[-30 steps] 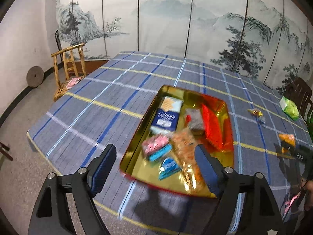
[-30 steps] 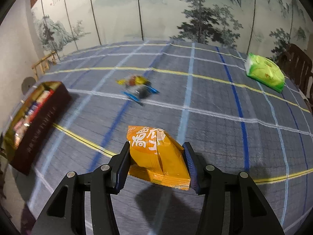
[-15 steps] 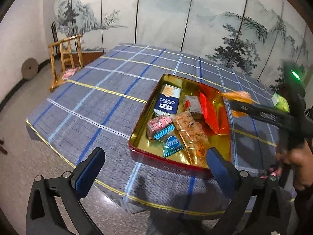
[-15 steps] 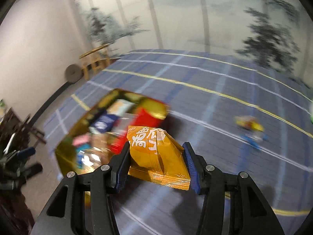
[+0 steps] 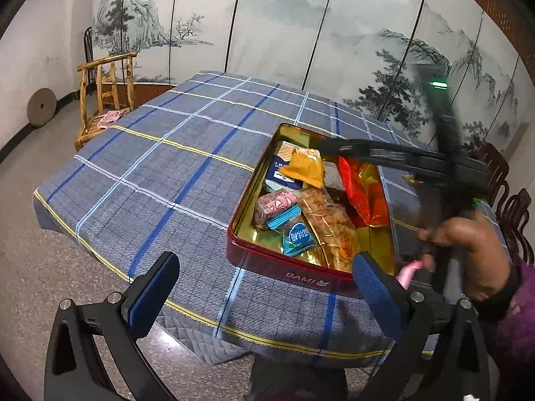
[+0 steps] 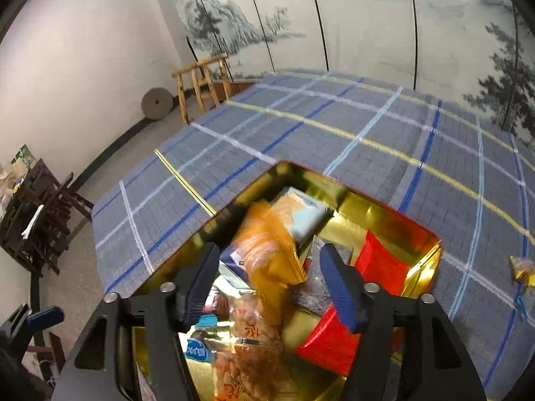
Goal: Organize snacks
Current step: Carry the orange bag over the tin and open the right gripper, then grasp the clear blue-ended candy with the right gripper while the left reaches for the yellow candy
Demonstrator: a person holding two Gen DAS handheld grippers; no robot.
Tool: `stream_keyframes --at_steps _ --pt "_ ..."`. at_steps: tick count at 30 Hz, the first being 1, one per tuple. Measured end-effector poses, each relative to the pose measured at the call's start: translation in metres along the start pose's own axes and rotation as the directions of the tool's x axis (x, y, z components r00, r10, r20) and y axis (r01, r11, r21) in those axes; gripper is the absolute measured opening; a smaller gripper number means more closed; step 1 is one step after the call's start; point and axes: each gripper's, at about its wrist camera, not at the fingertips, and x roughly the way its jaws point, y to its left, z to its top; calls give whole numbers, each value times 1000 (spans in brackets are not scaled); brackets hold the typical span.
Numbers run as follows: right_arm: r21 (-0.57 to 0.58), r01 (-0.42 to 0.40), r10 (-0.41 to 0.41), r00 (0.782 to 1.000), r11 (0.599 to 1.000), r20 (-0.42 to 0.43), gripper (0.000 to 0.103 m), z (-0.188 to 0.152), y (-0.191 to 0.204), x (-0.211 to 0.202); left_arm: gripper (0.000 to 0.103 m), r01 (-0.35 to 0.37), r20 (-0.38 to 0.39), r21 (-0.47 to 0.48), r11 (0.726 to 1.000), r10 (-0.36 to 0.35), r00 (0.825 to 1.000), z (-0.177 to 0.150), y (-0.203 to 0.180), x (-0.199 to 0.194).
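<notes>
A red tin with a gold inside (image 5: 302,275) stands on the plaid tablecloth and holds several snack packs. My right gripper (image 6: 272,282) is over the tin (image 6: 384,205) with its jaws open. The orange snack packet (image 6: 267,260) is blurred between them and falling into the tin. In the left wrist view the packet (image 5: 304,168) lies over a blue pack at the tin's far end, below the right gripper (image 5: 326,148). My left gripper (image 5: 267,280) is open and empty, off the table's near edge in front of the tin.
A small wrapped snack (image 6: 521,269) lies on the cloth to the right of the tin. A wooden chair (image 5: 107,97) stands at the table's far left corner. Dark chairs (image 5: 511,207) stand at the right. A painted screen runs behind the table.
My right gripper carried the orange packet from the cloth over to the tin and opened, letting it go. My left gripper drew back from the tin and opened wider.
</notes>
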Motion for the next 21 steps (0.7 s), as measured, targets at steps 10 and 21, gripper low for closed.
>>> stream_keyframes --at_steps 10,21 --pt "73 314 -318 946 947 60 77 -71 -138 -94 102 78 -57 104 991 -73 996 2 -44 9" --pt "6 289 -288 957 957 -35 77 -65 -243 -72 102 100 -108 210 973 -78 991 13 -101 31"
